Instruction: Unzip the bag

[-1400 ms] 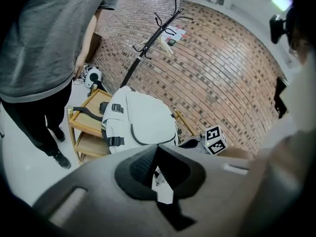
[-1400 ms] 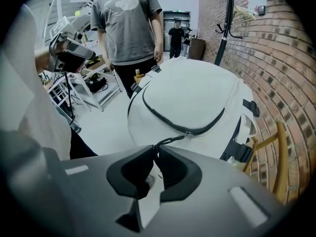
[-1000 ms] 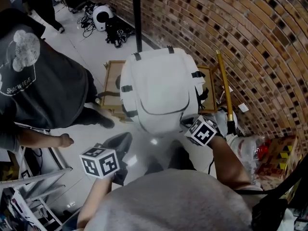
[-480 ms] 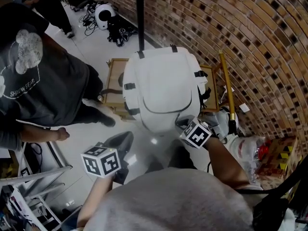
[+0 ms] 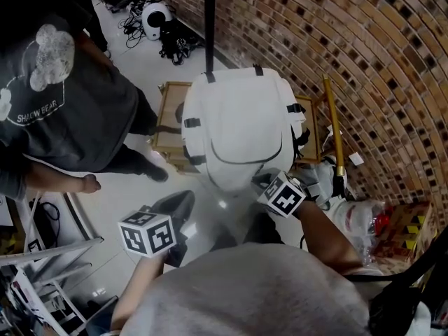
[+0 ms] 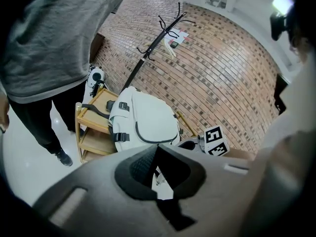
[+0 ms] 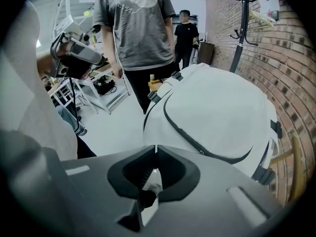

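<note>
While the left claw [image 5: 180, 205] hangs pressed together, the right claw [image 5: 261, 180] has just been closing nearly together at the bag's [image 5: 238, 117] lower edge, nothing clearly caught, so unzipping seems unstarted.

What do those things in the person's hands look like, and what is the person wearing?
The left claw and right claw are grey, each with black ribbed pads. Each carries a white cube printed with black square markers. The person wears a grey top.
</note>
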{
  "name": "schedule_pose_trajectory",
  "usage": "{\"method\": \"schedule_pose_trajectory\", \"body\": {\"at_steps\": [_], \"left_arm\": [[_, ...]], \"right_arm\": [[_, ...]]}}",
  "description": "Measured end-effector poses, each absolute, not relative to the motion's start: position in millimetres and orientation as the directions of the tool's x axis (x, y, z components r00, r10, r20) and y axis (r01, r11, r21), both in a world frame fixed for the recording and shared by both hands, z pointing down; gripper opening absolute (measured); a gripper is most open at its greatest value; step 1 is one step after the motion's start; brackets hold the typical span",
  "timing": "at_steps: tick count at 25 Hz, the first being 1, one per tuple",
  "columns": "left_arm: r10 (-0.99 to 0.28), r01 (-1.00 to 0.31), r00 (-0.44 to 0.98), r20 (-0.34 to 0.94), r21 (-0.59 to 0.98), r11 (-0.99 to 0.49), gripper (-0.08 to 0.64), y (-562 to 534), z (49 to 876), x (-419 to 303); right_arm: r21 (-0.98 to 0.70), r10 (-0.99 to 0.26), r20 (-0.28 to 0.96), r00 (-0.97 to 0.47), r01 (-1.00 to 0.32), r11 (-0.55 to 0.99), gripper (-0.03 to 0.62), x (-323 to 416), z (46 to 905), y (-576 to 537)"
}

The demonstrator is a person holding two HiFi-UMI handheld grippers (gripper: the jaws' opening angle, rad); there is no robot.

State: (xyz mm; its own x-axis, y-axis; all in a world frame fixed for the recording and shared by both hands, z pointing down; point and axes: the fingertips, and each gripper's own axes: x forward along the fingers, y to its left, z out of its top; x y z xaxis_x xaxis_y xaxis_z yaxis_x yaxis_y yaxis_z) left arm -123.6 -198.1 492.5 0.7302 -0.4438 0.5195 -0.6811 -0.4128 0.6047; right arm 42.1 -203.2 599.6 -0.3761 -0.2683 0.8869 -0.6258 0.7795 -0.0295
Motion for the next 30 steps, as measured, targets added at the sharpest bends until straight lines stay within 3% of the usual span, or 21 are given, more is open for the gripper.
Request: {"method": "schedule_pose_trajectory", "body": {"at_steps": [8,30], "left_arm": [[-0.445,-0.678,0.732,0.516,0.611,-0.408,0.002,-196,494,-127],[-0.483,-0.692,0.714,0.508,0.62,-0.37,0.002,-194,497,-149]], "right_arm": [[-0.088,-0.313,0.853,-0.417,-0.706,0.703,0.009,38,597,-206],[-0.087,-0.344,0.837,-0.425,-0.724,0.684,0.008,-1,590,-218]]}}
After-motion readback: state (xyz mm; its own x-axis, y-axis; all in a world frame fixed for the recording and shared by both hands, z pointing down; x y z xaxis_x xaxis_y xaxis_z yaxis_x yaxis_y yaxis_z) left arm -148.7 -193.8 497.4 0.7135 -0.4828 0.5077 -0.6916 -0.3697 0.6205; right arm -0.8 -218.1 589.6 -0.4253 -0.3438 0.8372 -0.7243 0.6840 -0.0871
